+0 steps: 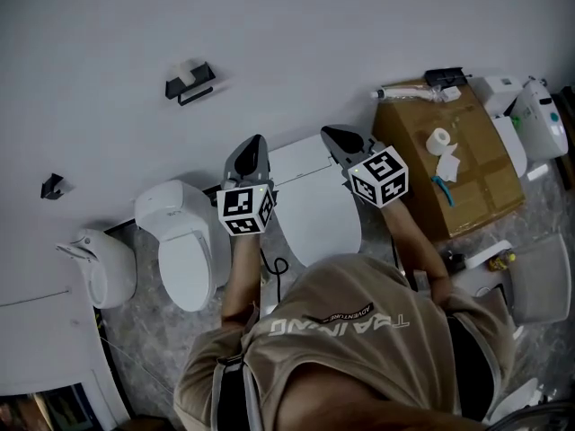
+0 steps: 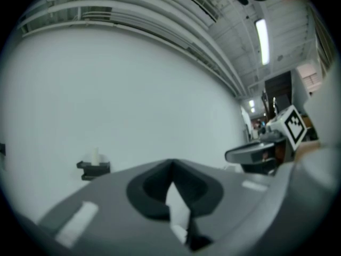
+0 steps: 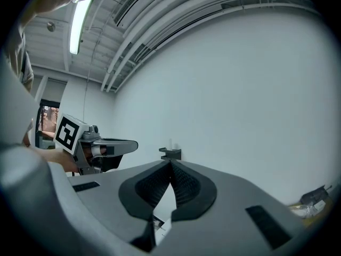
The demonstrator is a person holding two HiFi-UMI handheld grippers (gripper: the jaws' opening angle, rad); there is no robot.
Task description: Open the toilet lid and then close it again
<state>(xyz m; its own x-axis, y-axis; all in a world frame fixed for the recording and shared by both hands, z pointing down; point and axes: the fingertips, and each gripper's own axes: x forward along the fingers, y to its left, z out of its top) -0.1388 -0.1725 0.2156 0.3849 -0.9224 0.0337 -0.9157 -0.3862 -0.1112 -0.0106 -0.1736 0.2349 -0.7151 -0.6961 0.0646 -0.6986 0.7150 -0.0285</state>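
Standing over the middle toilet, the person holds both tools out ahead, side by side and apart; the left gripper (image 1: pixel 252 144) sits above the left edge of the toilet lid (image 1: pixel 316 214), the right gripper (image 1: pixel 331 135) above its back right corner. Each gripper view looks level at the white wall (image 1: pixel 269 25) and the small wall holder (image 2: pixel 94 166) on it, not down at the bowl, so the tools seem raised clear of the lid rather than resting on it. In its own view the left gripper's jaws meet at their tips with nothing between them; the right gripper's jaws likewise stand tips together and empty, only bare wall showing through the gap behind them. The lid itself lies flat over the bowl, down and closed; that is how the task would leave it, yet a lid that is down also fits a moment ahead of the lifting, and these pictures do not settle which. Holding the tools one to each side keeps both lid edges in reach, I judge; a second toilet (image 1: pixel 184 241) stands to the left and a cardboard box (image 1: pixel 449 164) to the right, both well apart.
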